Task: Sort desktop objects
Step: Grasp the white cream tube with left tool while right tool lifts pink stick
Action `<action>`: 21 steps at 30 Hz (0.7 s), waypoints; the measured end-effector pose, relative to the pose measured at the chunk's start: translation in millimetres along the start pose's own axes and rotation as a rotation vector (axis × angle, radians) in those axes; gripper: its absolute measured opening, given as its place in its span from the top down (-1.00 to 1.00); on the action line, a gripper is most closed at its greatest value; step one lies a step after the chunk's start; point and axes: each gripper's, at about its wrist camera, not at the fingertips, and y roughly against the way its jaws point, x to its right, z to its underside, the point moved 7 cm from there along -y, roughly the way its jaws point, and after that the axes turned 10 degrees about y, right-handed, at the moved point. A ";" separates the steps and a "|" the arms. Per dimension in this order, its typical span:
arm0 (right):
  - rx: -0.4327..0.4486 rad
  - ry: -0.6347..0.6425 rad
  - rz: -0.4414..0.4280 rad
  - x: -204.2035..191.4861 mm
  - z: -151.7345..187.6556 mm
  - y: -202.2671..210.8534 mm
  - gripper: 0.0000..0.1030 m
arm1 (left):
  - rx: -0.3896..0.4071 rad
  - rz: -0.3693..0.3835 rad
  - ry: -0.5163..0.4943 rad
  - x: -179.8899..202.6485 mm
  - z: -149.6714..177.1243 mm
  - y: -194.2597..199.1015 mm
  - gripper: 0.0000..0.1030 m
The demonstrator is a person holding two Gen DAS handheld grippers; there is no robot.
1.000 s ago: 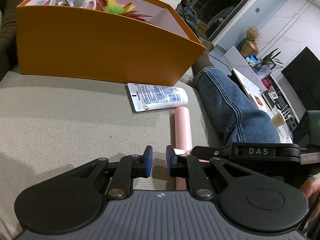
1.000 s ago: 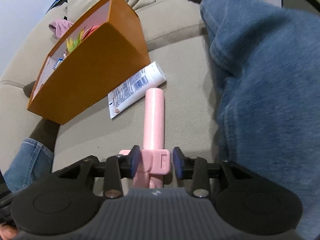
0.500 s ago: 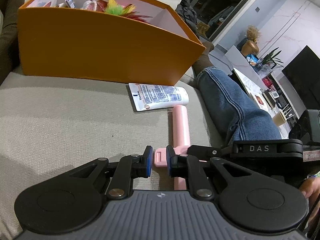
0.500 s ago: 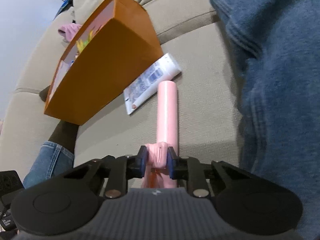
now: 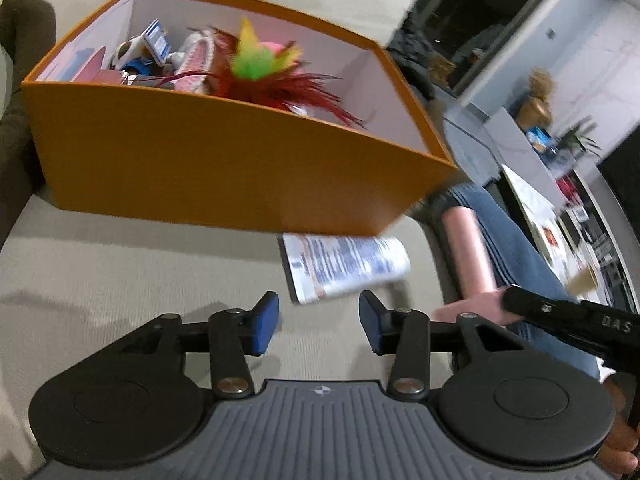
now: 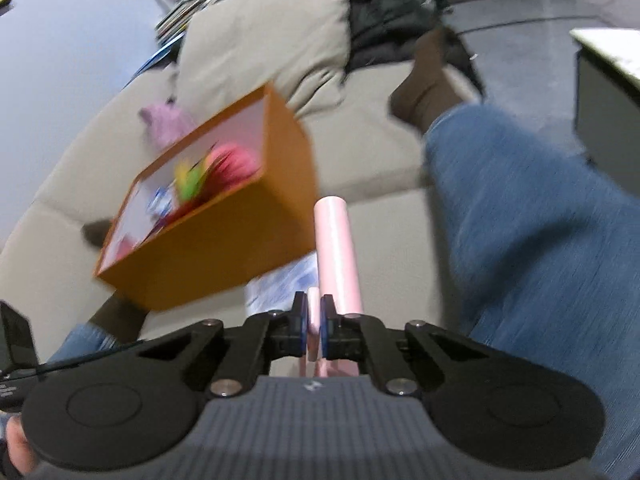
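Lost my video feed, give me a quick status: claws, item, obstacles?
Right claw shut on pink tool, lifted off sofa. Left claw opening, nothing between pads. White tube lying just ahead of it. Orange box open, path clear.

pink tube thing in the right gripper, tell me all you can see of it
The pale pink, smooth cylindrical tube has a flat pink tab at its near end. The right gripper is shut on that tab and holds the tube off the beige sofa cushion, pointing away from the camera, near the orange cardboard box. Its far end is flat; material looks like plastic.
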 end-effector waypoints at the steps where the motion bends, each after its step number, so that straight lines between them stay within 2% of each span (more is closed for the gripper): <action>1: 0.007 -0.001 0.018 6.9 -6.2 -4.1 0.88 | -0.008 -0.006 0.014 -1.4 -4.5 -6.7 0.01; 9: 0.025 -0.001 0.023 23.3 -30.5 -49.0 0.88 | -0.078 -0.010 0.101 -12.9 -16.8 -57.6 0.01; 13: -0.014 -0.027 -0.031 24.4 -23.6 -68.6 0.88 | -0.066 0.029 0.087 -11.1 -16.2 -64.8 0.02; 15: -0.025 -0.021 -0.045 23.3 -19.8 -72.9 0.88 | -0.066 0.042 0.097 -11.6 -15.7 -66.8 0.11; 20: -0.021 -0.008 -0.056 19.8 -19.7 -73.7 0.87 | -0.041 0.041 0.099 -15.1 -15.9 -60.6 0.52; 21: -0.020 -0.006 -0.056 19.8 -19.0 -73.4 0.87 | -0.033 0.047 0.096 -14.4 -16.2 -57.3 0.55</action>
